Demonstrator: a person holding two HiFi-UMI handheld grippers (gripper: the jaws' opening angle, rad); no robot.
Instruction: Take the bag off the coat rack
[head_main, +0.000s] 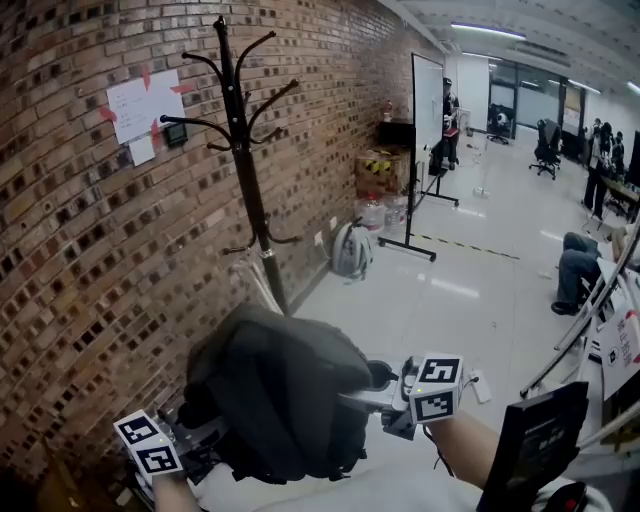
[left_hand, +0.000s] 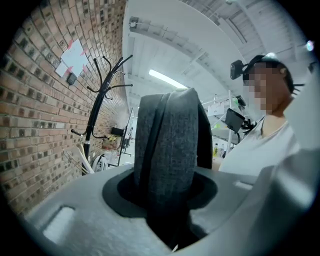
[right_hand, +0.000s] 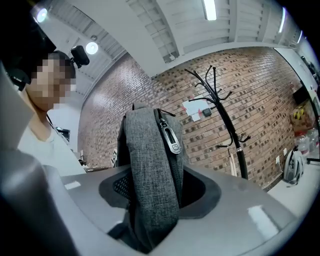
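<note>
The grey bag (head_main: 275, 390) is off the black coat rack (head_main: 245, 160) and hangs between my two grippers low in the head view. My left gripper (head_main: 205, 435) grips it from the left, and the left gripper view shows a grey fabric strap (left_hand: 167, 150) filling its jaws. My right gripper (head_main: 375, 398) grips it from the right. In the right gripper view its jaws are closed on a grey strap (right_hand: 150, 165) with a metal zipper pull (right_hand: 171, 137). The rack's hooks are bare, and it stands by the brick wall (right_hand: 225, 120).
White sticks (head_main: 255, 285) lean at the rack's foot. Farther along the wall are a grey helmet-like thing (head_main: 351, 250), a cardboard box (head_main: 382, 172) and a rolling whiteboard (head_main: 427, 100). A person (head_main: 580, 265) sits at right. A black panel (head_main: 530, 440) stands by my right arm.
</note>
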